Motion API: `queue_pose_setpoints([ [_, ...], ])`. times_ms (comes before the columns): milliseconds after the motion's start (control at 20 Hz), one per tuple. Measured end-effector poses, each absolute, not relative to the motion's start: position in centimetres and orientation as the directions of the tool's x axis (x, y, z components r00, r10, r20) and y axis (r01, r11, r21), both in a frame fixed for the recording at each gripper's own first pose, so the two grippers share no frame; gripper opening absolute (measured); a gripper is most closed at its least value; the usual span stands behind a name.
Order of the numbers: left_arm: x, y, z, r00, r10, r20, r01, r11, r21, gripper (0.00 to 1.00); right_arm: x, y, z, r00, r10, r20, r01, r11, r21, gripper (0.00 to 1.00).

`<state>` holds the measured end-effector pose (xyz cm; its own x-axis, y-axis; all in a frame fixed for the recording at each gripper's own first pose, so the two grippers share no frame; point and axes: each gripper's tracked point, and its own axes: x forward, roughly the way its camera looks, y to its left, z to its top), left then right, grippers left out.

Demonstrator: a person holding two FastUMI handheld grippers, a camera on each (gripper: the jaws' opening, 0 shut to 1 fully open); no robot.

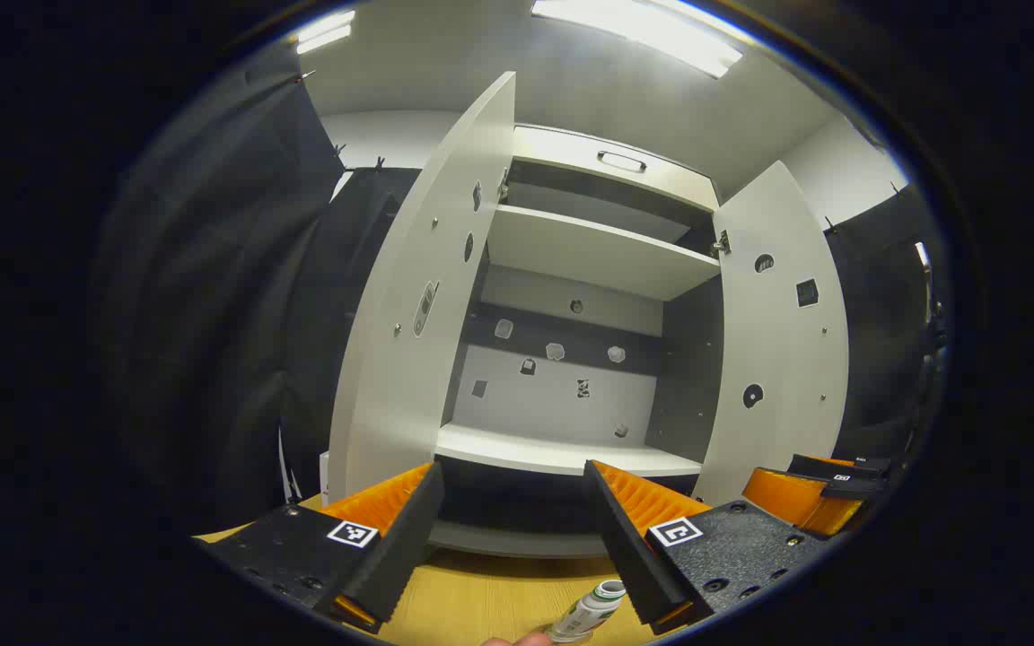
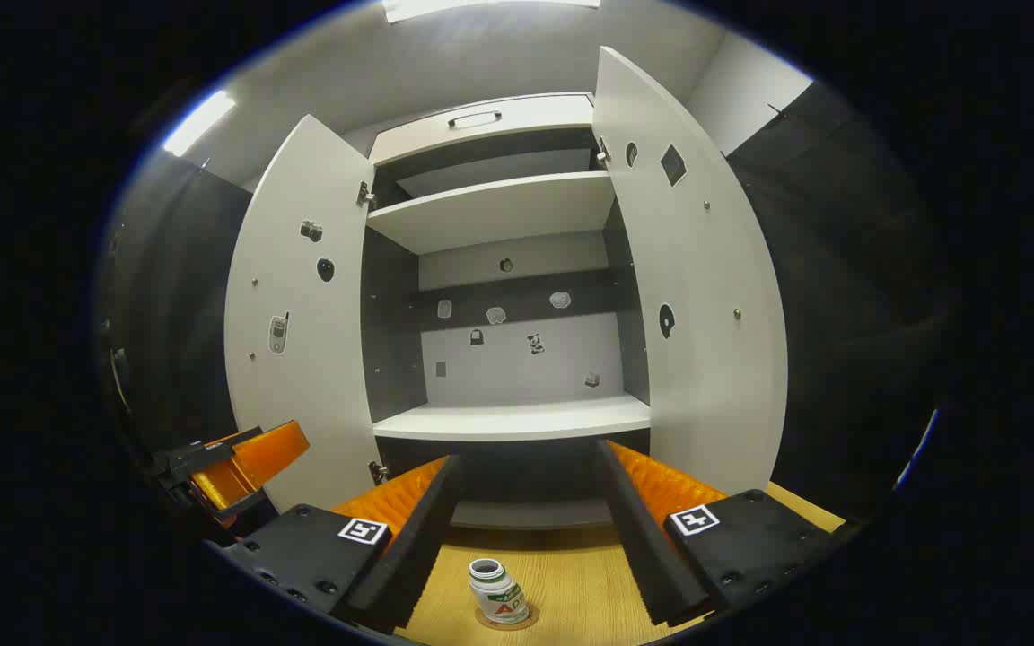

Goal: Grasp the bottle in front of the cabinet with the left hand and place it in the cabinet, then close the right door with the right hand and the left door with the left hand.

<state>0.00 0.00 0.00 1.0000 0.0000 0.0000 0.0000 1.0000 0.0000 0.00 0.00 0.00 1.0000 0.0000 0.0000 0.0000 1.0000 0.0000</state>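
We see the cabinet (image 2: 499,269) with its 2 doors swung open, the left door (image 2: 302,296) and right door (image 2: 696,296). On the desk (image 2: 571,574) before it stands the bottle (image 2: 496,590), upright. Both the left tongs (image 1: 512,538) and right tongs (image 2: 526,538) gape wide, holding nothing.

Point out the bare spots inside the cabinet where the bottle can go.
The lower shelf is bare from side wall to side wall, between both open doors. The upper shelf is bare too, but higher. The bottle stands on the table in front, between the right gripper's open fingers.
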Motion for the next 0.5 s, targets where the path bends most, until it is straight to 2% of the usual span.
queue_pose_setpoints([
  [500, 0.37, -0.79, 0.03, 1.000, -0.011, 0.001, 0.011, 1.000, 0.006, 0.95, 0.02, -0.53, -0.06, 1.000, -0.006, 0.004, 0.006, 1.000, -0.005, 0.98],
])
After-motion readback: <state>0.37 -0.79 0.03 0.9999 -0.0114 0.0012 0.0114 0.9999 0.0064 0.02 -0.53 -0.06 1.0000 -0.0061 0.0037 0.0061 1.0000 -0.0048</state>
